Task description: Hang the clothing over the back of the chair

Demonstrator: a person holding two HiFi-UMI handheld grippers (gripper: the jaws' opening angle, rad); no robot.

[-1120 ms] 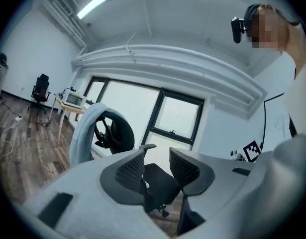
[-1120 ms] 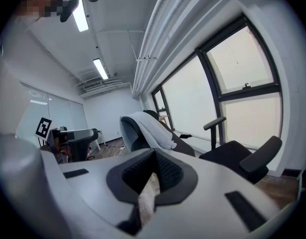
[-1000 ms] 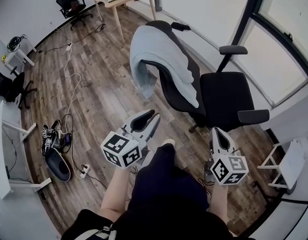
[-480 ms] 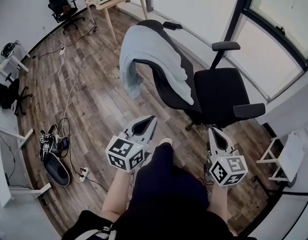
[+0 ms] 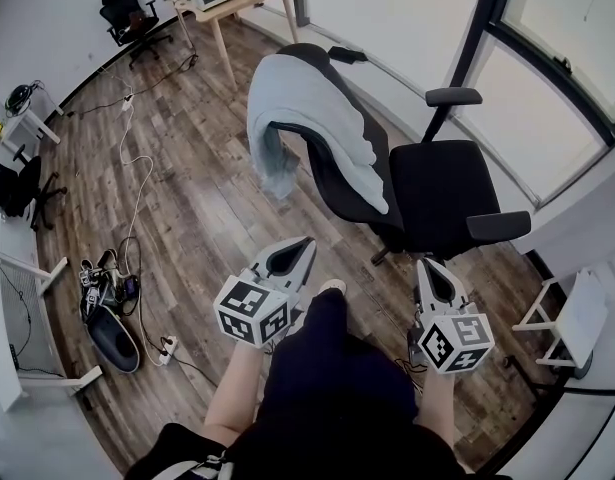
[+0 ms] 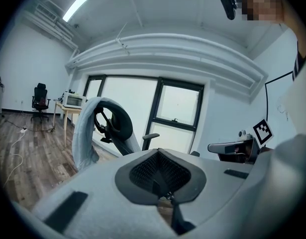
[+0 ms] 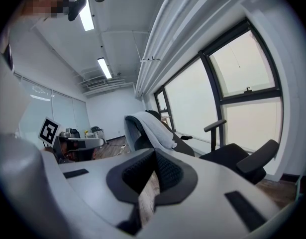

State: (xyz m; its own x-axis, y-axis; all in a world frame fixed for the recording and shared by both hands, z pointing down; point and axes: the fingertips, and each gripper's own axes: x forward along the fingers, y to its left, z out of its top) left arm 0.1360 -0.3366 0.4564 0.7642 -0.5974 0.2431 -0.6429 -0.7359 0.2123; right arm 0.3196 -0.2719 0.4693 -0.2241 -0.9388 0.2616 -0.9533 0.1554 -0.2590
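Now | clothing (image 5: 309,108) over chair (image 5: 439,190) back | left claw (image 5: 305,244), right claw (image 5: 425,266) closed

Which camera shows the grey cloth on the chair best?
The head view: the cloth shows whole, draped over the chair back. The left gripper view shows its hanging end, the right gripper view its top, both small.

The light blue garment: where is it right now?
In the head view, the light blue garment is draped over the backrest of the black office chair, in the upper middle of the picture.
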